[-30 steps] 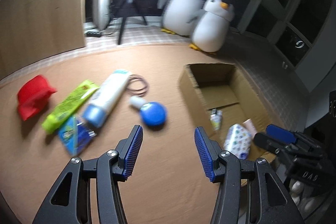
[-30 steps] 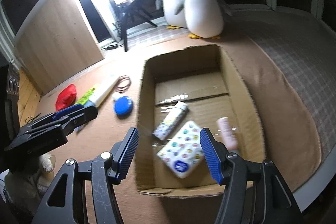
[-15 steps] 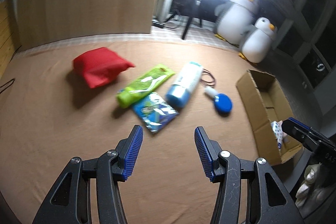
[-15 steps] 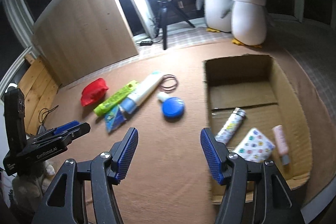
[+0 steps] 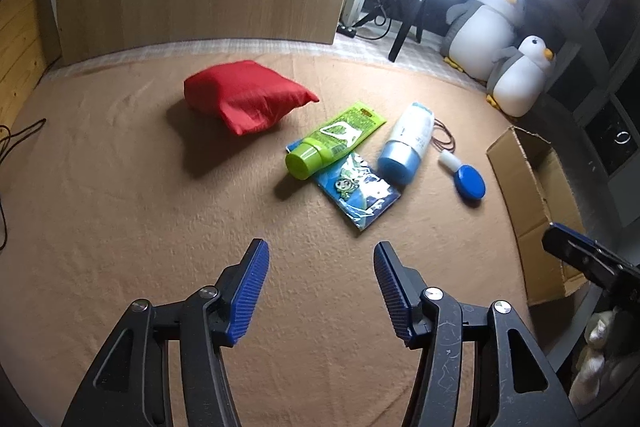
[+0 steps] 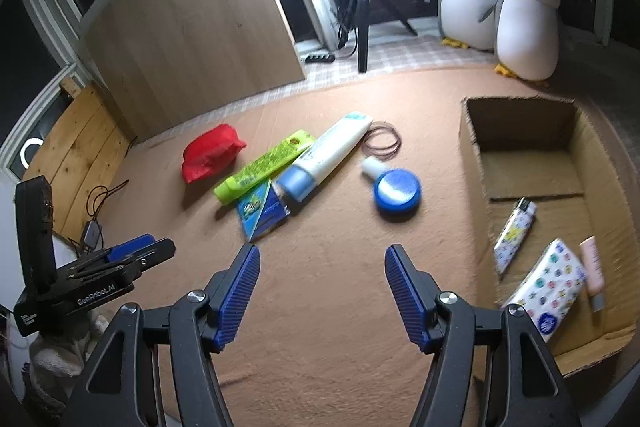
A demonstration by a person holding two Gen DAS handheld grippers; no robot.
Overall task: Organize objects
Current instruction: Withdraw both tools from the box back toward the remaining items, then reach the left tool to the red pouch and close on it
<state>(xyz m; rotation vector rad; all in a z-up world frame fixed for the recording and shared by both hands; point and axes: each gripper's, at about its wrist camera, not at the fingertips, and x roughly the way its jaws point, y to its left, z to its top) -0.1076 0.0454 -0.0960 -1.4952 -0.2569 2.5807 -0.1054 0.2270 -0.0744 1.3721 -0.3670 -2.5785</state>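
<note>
Clutter lies ahead of both empty, spread grippers, left gripper (image 5: 320, 287) and right gripper (image 6: 322, 291): red pouch (image 5: 246, 99), green tube (image 5: 332, 141) overlapping blue packet (image 5: 360, 193), white tube (image 5: 408, 147), blue-capped bottle (image 6: 394, 189). Cardboard box (image 6: 520, 119) at right holds lighter (image 6: 514, 231) and tissue pack (image 6: 550, 289).

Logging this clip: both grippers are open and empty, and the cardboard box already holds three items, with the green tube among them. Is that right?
Not quite. The green tube lies outside the cardboard box, on the mat beside the red pouch, as the right wrist view shows. The left gripper and right gripper are indeed open and empty, and the box holds three items.
</note>
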